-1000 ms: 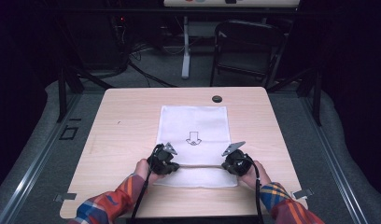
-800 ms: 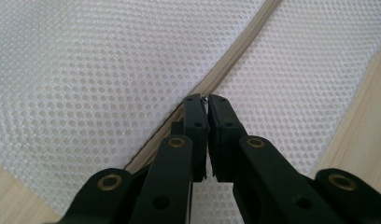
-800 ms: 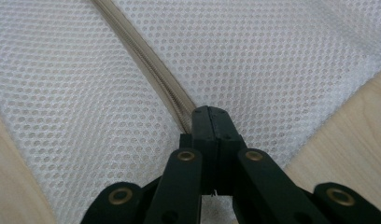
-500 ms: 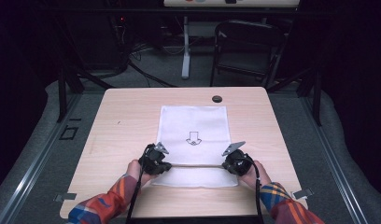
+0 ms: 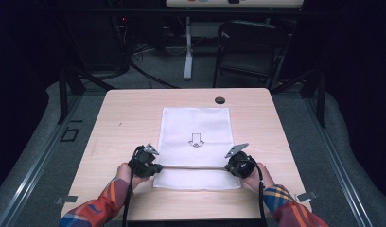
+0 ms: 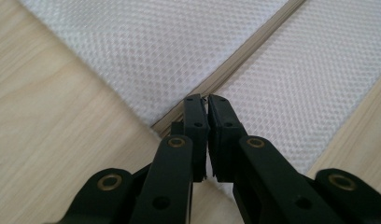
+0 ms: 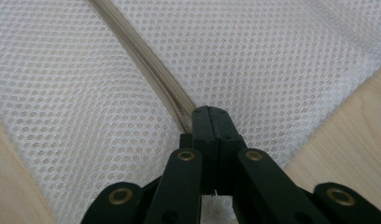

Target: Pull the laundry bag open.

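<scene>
A white mesh bag [image 5: 196, 124] with a printed arrow lies flat on the wooden table [image 5: 125, 118]. A beige zipper [image 5: 191, 167] runs across its near part. My left gripper [image 5: 155, 168] is at the zipper's left end, at the bag's left edge. In the left gripper view its tips [image 6: 203, 99] are shut on a small piece at the end of the zipper [image 6: 244, 51]. My right gripper [image 5: 229, 168] is at the zipper's right end. In the right gripper view its tips [image 7: 211, 111] are clamped on the zipper [image 7: 146, 60] over the mesh [image 7: 272, 56].
A black round grommet hole [image 5: 220, 100] sits near the table's far edge. A dark chair [image 5: 248, 47] and cables stand on the floor beyond the table. Bare wood borders the bag on both sides.
My left gripper has slid to the left along the zipper line, from over the bag to its left edge. The right gripper has stayed in place.
</scene>
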